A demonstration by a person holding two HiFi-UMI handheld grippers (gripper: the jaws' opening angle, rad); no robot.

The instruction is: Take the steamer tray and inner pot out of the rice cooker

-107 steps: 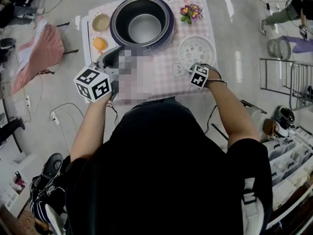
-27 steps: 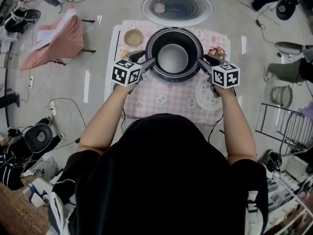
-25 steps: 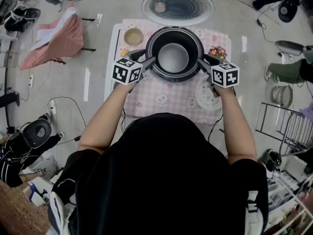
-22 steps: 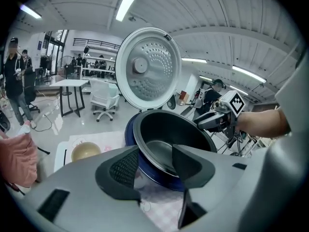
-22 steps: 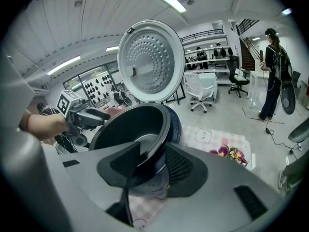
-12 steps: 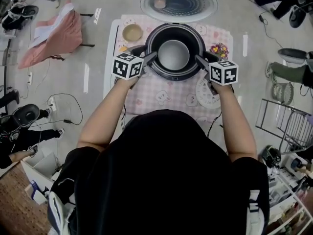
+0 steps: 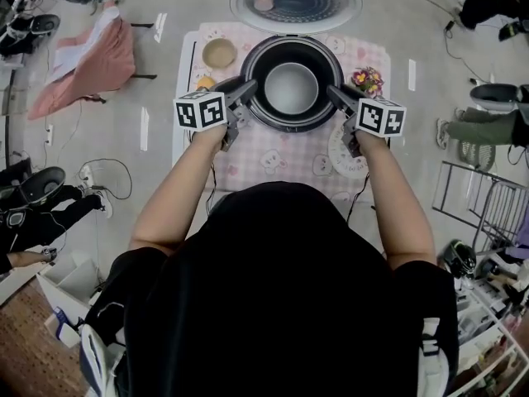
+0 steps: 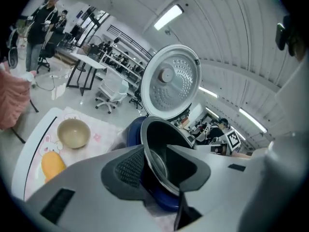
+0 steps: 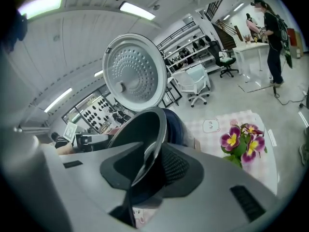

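Note:
The rice cooker (image 7: 252, 98) stands open on the pink checked table, its lid (image 7: 295, 0) tipped back. The dark inner pot (image 7: 291, 85) sits inside it. My left gripper (image 7: 241, 96) is at the pot's left rim and my right gripper (image 7: 337, 98) at its right rim. In the left gripper view the pot's rim (image 8: 153, 164) runs between the closing jaws of the left gripper (image 8: 157, 161). The right gripper view shows the rim (image 9: 145, 163) between the closing jaws of the right gripper (image 9: 152, 162). The white steamer tray (image 7: 334, 157) lies on the table, partly under my right hand.
A beige bowl (image 7: 219, 53) and an orange object (image 7: 202, 81) sit at the table's back left, a pot of flowers (image 7: 367, 79) at the back right. A pink cloth (image 7: 78, 56) hangs left of the table; a wire rack (image 7: 483, 213) stands at the right.
Both grippers came to the pot's two sides from the table's front. Over the last second they rolled, and their jaws narrowed around the rim. The steamer tray stayed on the table.

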